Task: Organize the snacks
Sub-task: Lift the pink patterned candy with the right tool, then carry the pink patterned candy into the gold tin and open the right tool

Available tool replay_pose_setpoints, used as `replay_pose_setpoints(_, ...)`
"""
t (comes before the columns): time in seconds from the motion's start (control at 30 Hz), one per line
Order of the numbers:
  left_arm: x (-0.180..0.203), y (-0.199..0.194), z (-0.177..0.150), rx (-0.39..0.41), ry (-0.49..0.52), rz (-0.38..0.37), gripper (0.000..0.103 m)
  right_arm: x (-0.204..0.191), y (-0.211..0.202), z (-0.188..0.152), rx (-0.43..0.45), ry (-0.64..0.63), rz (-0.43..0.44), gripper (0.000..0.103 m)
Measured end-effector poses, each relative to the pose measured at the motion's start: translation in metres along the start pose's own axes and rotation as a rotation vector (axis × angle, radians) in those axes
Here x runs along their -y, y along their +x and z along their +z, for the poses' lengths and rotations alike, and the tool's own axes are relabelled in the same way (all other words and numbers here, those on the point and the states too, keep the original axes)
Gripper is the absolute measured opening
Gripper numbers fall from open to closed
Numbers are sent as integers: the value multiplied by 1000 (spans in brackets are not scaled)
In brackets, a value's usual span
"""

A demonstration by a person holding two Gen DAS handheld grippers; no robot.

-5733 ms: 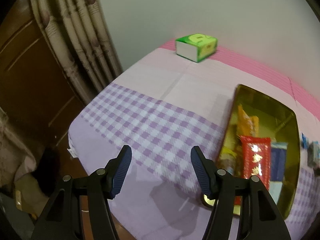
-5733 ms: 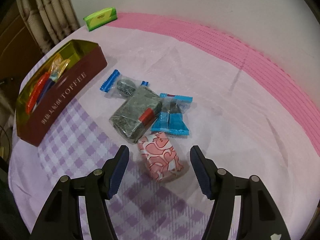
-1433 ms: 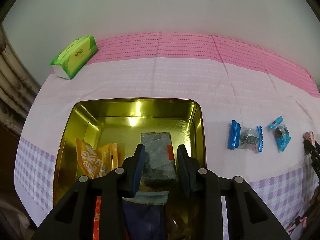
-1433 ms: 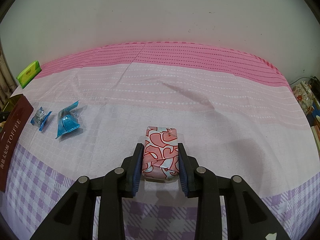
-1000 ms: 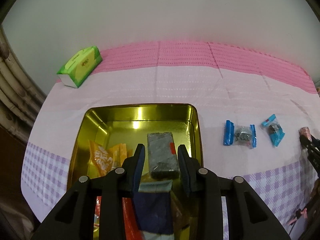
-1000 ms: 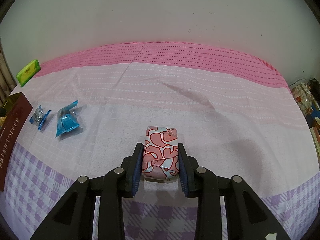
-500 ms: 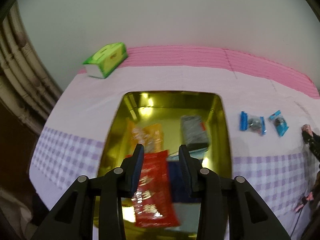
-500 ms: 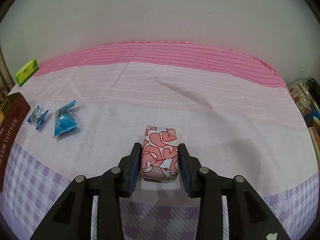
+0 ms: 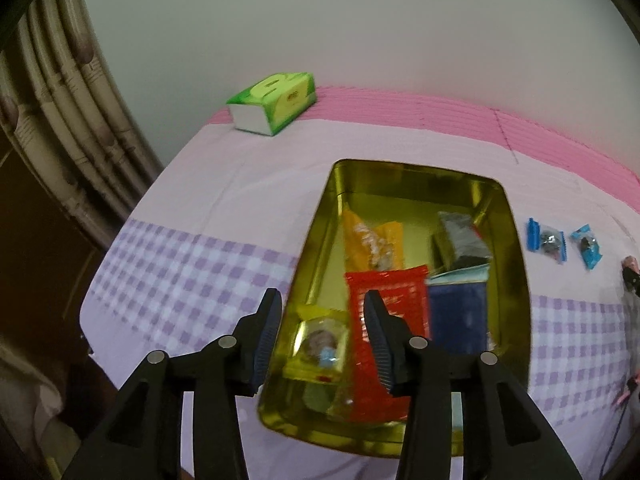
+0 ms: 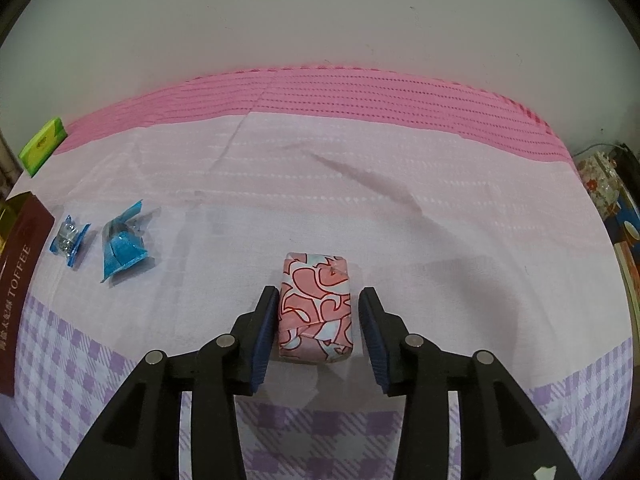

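Right gripper [image 10: 318,328] jaws opening off pink packet [image 10: 316,306], left gripper [image 9: 320,336] opening, empty; regrip packet squarely, carry toward tin [image 10: 18,280] at 9 o'clock.

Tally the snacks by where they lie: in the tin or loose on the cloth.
In the tin: 5 (orange pack, grey bar, red pack, navy pack, yellow pack)
Loose on the cloth: 3 (two blue candies, pink pack)
Total: 8
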State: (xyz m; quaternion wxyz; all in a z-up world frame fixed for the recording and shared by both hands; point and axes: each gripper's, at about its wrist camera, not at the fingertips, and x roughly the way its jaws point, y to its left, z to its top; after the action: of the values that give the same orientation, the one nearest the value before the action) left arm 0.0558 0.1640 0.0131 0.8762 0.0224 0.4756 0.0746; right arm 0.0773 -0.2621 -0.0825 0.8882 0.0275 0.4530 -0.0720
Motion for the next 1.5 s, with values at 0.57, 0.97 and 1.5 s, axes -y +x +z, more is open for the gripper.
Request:
replay_pose_setpoints(0.57, -44, 4, -3, -3, -147, 42, 59, -33, -21, 2, -6, 45, -17, 27)
replay_pose_setpoints(0.97, -61, 0, -2, 5, -206, 66, 66, -167, -77, 22, 74, -127, 247, 27)
replay_pose_setpoints(1.5, -118, 1, -5, -6, -377, 174, 66, -328, -90, -2, -6, -326, 475, 27)
